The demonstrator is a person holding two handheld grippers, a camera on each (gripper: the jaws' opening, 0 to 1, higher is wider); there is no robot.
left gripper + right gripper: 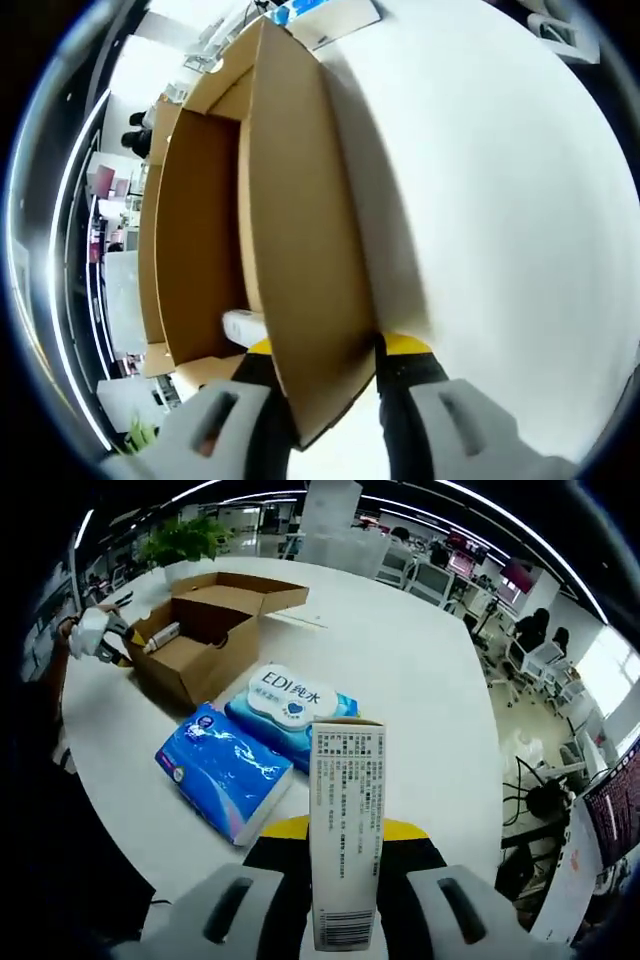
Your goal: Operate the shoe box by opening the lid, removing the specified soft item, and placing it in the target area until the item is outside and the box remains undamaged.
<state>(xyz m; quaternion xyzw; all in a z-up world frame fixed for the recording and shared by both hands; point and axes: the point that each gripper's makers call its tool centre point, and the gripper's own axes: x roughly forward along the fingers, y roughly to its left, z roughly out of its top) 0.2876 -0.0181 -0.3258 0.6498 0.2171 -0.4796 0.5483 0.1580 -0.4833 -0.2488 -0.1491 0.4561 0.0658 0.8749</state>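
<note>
The brown cardboard shoe box (pixel 200 640) lies open on the white table (pixel 400 670), its lid (pixel 240 590) folded back. My left gripper (pixel 328 352) is shut on the box's side wall (pixel 300 230); from the right gripper view the left gripper (pixel 98 635) is at the box's far end. A small white item (pixel 244 325) lies inside on the box floor. My right gripper (pixel 345 835) is shut on a tall white printed carton (pixel 345 780) with a barcode, held upright above the table's near edge.
A blue tissue pack (pixel 225 770) and a blue-and-white wet-wipes pack (pixel 292 705) lie side by side on the table between the carton and the shoe box. A green plant (pixel 180 540) and office chairs (pixel 430 575) stand beyond the table.
</note>
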